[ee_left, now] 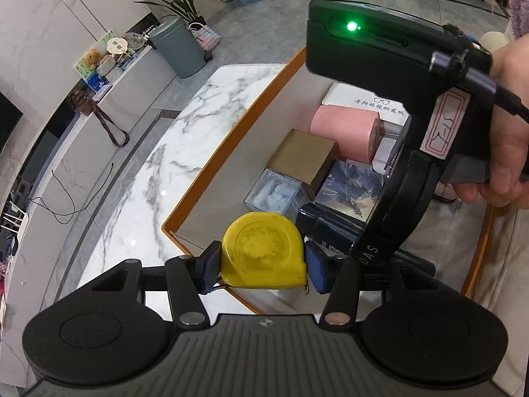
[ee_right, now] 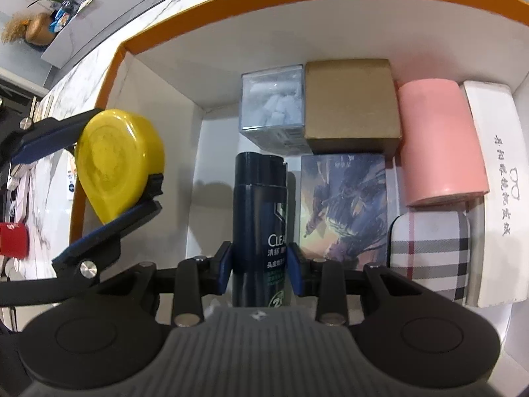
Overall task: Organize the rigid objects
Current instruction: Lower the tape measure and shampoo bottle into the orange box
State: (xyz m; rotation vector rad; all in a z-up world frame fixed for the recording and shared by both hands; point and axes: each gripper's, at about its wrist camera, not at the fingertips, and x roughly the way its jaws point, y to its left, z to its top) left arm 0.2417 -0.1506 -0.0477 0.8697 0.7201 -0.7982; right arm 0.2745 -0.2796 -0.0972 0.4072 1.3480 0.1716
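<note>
Left wrist view: the left claw [ee_left: 263,266] has its blue pads clamped on the flat sides of a yellow plastic tape measure with a rounded, scuffed casing [ee_left: 264,251], held over the near corner of an orange-rimmed box with a pale matte inside [ee_left: 231,145]. The box sits on a white desk of grey-veined marble [ee_left: 198,122]. Inside it lie a plain brown cardboard cube [ee_left: 305,155], a clear hard plastic cube with pale pieces in it [ee_left: 274,193], a smooth pink cylinder on its side [ee_left: 347,125], a flat box printed with a blue-grey fantasy picture [ee_left: 350,192], and a white carton with black Chinese characters and a small drawing of glasses [ee_left: 367,99]. The black body of the other handheld tool crosses the upper right, showing a green light, the letters "DAS" and a red-lined paper tag whose handwriting I cannot read; a hand [ee_left: 506,158] grips it.

Right wrist view: the right claw [ee_right: 259,264] grips a dark navy glossy bottle lettered "CLEAR" with Chinese text beneath it [ee_right: 259,218], its cap pointing into the box, between the empty left part and the picture box. Right of that box lies a case in white, grey, black and red check [ee_right: 429,251]. The tape measure [ee_right: 115,165] hangs in the left claw [ee_right: 132,183] at the box's left wall. A red cup [ee_right: 11,240] stands on the desk outside
</note>
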